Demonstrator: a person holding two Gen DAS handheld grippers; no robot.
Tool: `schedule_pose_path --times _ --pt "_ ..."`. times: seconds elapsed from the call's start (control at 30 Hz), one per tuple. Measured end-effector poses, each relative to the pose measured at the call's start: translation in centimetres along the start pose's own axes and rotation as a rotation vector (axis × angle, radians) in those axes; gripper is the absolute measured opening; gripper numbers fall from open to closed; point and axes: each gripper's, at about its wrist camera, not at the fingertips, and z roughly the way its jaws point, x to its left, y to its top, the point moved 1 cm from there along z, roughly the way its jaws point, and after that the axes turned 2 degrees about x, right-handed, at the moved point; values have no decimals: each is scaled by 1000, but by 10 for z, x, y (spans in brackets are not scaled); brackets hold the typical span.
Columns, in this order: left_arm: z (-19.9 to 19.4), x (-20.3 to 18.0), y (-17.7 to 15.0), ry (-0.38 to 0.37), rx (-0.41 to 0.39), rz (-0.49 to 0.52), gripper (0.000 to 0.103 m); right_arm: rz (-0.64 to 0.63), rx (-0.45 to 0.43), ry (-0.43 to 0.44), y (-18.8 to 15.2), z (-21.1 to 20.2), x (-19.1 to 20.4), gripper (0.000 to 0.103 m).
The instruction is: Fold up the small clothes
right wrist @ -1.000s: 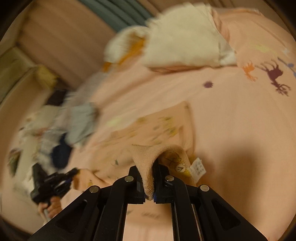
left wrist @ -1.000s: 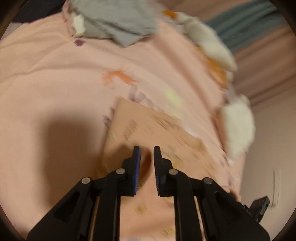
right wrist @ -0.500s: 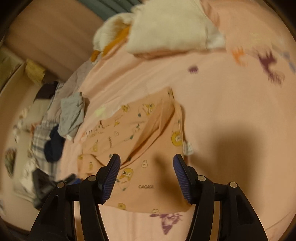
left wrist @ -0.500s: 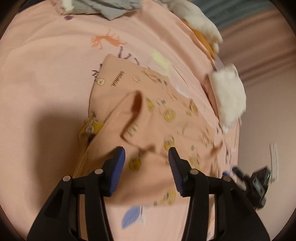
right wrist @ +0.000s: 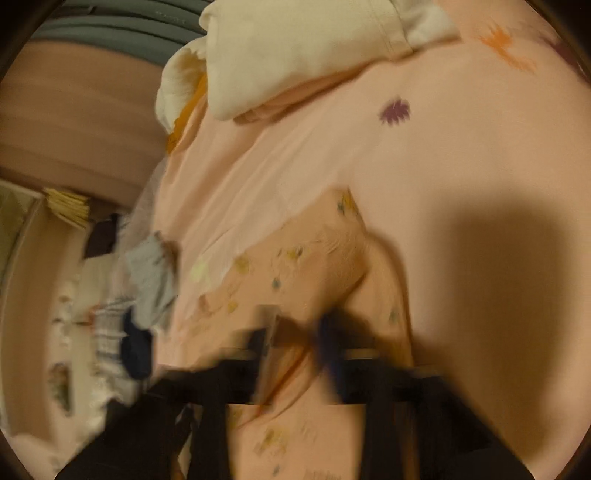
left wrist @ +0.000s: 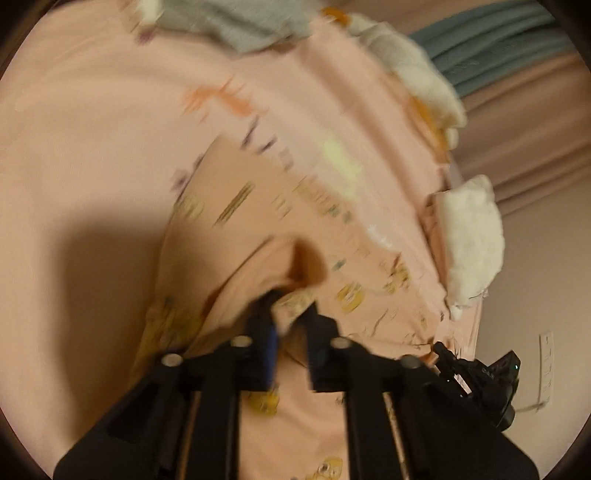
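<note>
Peach printed garment (left wrist: 258,229) lies partly folded on the pink bedsheet (left wrist: 92,122). It sits directly under and ahead of both grippers, with its near hem at the bottom of both views. A raised fold of cloth stands just beyond the left fingertips.

Left gripper (left wrist: 290,314): jaws have just been closing and are now nearly together. A bunched lip of the garment's near layer is pinched between them. Blue pad visible on the left finger, cloth bulging out above the tips.

Right gripper (right wrist: 295,332): heavily blurred. Jaws have just been closing too, and garment fabric lies between the fingers. It looks like a pinch on the same near edge, but the pad contact itself is smeared, so I rate that likely, not certain.

Key relation: both grips sit on the garment's near edge, side by side. The garment's long axis runs away from the grippers toward the white fluffy clothes (right wrist: 295,48), and neither hand is clearly nearer. My read is that the next move carries the near edge forward along that axis onto the far half.

Outward from the garment: grey clothing (left wrist: 240,22) at the far end of the sheet, and a loose clothes pile (right wrist: 140,306) to its left in the right wrist view.
</note>
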Motion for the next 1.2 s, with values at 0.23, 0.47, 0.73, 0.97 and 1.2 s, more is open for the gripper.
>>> schedule_pose_path --times 0.23,0.47,0.73,0.97,1.2 --pt "4 -12 61 51 -220 -11 4 16 -48 57 26 14 11 8" --pt "13 -2 79 48 -97 -29 25 -54 29 -23 32 16 12 34" --pt "40 -4 52 35 51 33 61 -153 -76 -26 -5 -64 12 62" --pt "59 -16 55 66 38 137 56 -203 -106 -7 7 -53 25 62" --pt "73 -34 41 246 -14 297 6 -336 -96 -139 4 -18 16 62"
